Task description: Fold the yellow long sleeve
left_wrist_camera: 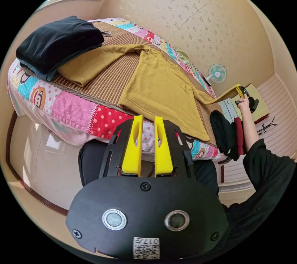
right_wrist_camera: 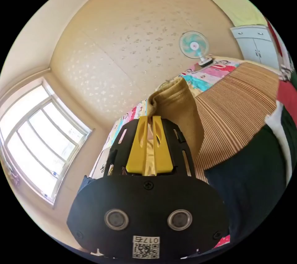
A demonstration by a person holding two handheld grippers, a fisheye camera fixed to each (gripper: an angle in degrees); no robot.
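Mustard-yellow long sleeve (left_wrist_camera: 161, 87) spread on the striped mat (left_wrist_camera: 108, 83) of the bed, one sleeve lifted.

The right gripper (right_wrist_camera: 149, 119) pinches that sleeve's cuff (right_wrist_camera: 171, 103) between closed jaws; the left gripper (left_wrist_camera: 148, 120) hangs empty at the bed's edge, jaws slightly parted. Folded dark clothes (left_wrist_camera: 58, 44) overlap the other sleeve; more dark clothing (left_wrist_camera: 224, 135) and a fan (left_wrist_camera: 217, 73) lie beyond.

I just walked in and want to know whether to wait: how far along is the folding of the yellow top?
Barely begun. The yellow long sleeve lies spread flat on the striped mat, body unfolded. In hand: the right gripper has pinched one sleeve cuff and lifted it off the bed. The left gripper holds nothing. Both sleeves and the body remain.
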